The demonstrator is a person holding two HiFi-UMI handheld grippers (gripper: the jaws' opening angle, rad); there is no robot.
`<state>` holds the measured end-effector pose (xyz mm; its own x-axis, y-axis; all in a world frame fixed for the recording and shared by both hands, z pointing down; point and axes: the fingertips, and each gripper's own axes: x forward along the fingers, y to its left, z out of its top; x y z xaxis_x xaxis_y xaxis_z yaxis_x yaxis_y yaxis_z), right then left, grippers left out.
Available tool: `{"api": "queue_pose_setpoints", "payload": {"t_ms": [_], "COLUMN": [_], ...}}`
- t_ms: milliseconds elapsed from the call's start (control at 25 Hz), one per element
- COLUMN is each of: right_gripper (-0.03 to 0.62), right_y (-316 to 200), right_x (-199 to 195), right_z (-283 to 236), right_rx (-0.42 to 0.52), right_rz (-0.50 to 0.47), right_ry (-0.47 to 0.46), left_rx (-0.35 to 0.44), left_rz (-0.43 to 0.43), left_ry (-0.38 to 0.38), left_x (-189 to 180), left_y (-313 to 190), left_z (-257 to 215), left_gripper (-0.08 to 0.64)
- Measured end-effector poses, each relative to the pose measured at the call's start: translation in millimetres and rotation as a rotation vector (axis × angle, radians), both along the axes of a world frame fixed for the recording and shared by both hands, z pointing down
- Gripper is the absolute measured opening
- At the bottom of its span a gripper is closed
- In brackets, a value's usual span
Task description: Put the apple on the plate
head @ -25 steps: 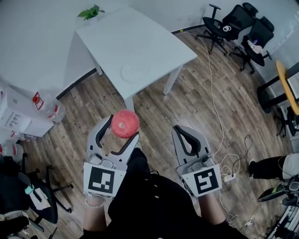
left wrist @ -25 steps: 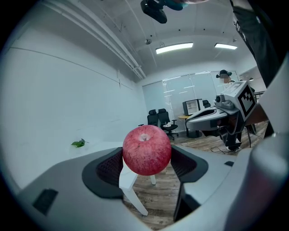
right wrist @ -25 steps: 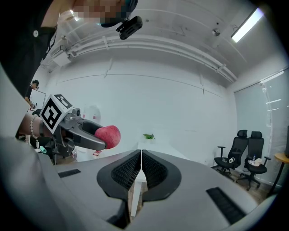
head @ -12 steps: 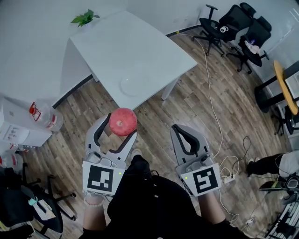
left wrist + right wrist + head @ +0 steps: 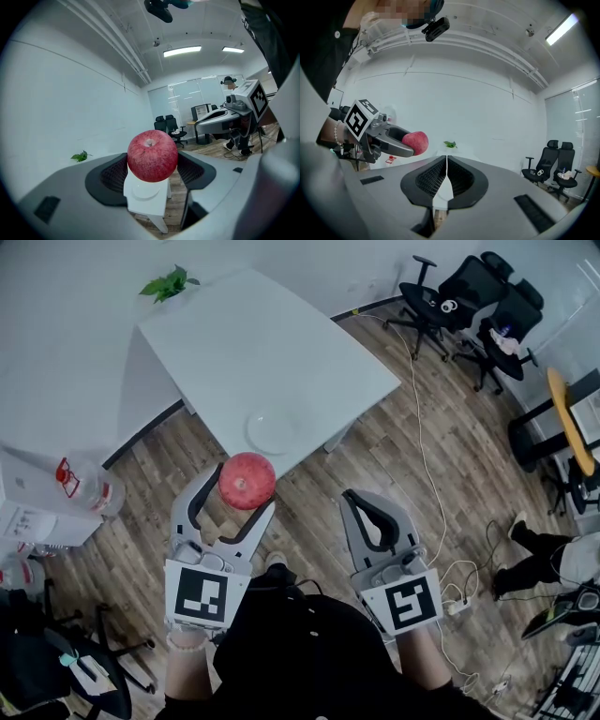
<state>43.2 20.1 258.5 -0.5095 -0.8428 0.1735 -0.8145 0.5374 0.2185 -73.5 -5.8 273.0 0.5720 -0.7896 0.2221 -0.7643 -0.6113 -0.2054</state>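
A red apple (image 5: 247, 480) is held in my left gripper (image 5: 242, 486), which is shut on it above the wooden floor, short of the white table (image 5: 234, 343). The left gripper view shows the apple (image 5: 152, 156) between the dark pads, stem end up. A pale plate (image 5: 273, 429) lies near the table's front corner, just beyond the apple; it also shows under the apple as the plate (image 5: 146, 192). My right gripper (image 5: 373, 514) hangs to the right with its jaws closed and nothing between them. From the right gripper view the apple (image 5: 416, 142) shows at left.
A small green plant (image 5: 165, 284) sits at the table's far corner. Black office chairs (image 5: 469, 292) stand at the back right. A cable (image 5: 424, 418) runs across the floor. Water jugs (image 5: 80, 486) and a dark chair (image 5: 56, 667) are at left.
The table and plate have drawn nearer and lower in the head view. The apple stays clamped in the left gripper; the right gripper stays closed.
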Motion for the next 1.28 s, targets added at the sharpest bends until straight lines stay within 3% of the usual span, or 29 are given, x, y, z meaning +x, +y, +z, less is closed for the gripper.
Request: {"api": "queue_pose_setpoints", "payload": {"t_ms": [600,1280], "right_gripper": [0.043,0.043], "right_y": [-50.0,-64.3], "right_x": [-18.2,-36.8], "right_z": [7.3,18.2], "right_rx": [0.009,-0.017], "right_rz": [0.016,0.014], "right_ry": [0.005,0.017], "left_rx": [0.012,-0.003], "left_rz": [0.012,0.025], "left_ry": [-0.003,0.006], "left_x": [-18.3,-31.2], "left_y": [-50.7,-64.0], "left_z": [7.5,21.1], "left_gripper": [0.341,0.341]}}
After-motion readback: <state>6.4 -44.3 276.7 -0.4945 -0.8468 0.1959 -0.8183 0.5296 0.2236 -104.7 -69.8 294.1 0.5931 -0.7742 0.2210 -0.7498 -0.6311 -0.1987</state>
